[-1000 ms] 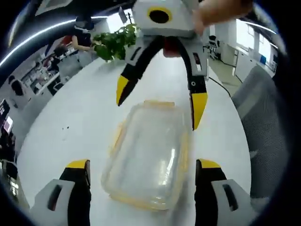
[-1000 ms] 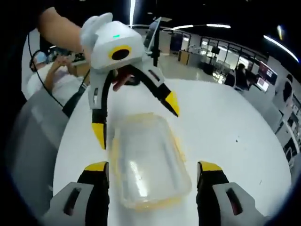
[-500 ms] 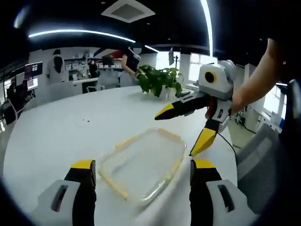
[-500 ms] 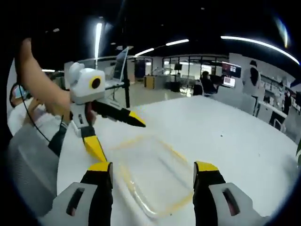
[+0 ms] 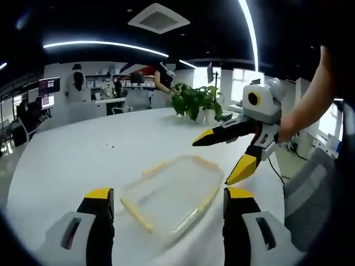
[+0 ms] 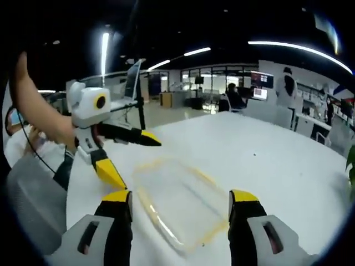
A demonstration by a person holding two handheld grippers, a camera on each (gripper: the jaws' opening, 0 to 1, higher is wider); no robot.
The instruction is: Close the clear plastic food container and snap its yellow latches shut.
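A clear plastic container (image 5: 173,193) with a yellow rim lies flat on the white table (image 5: 83,155), its lid resting on it. My left gripper (image 5: 166,197) is open, its jaws standing wide on either side of the container's near end. In the left gripper view my right gripper (image 5: 218,159) hangs open just above the container's far right corner. In the right gripper view the container (image 6: 178,200) lies between the jaws of the open right gripper (image 6: 178,197), and the left gripper (image 6: 136,163) hovers open at its far left. Whether the latches are snapped I cannot tell.
A potted plant (image 5: 194,102) stands at the table's far side. Several people sit and stand at desks in the office behind. A grey chair (image 5: 313,191) stands by the table's edge, also seen as a chair (image 6: 33,194) in the right gripper view.
Both views have swung from looking down on the container to looking level across the table. The two grippers have drawn back from above the container and stay open.
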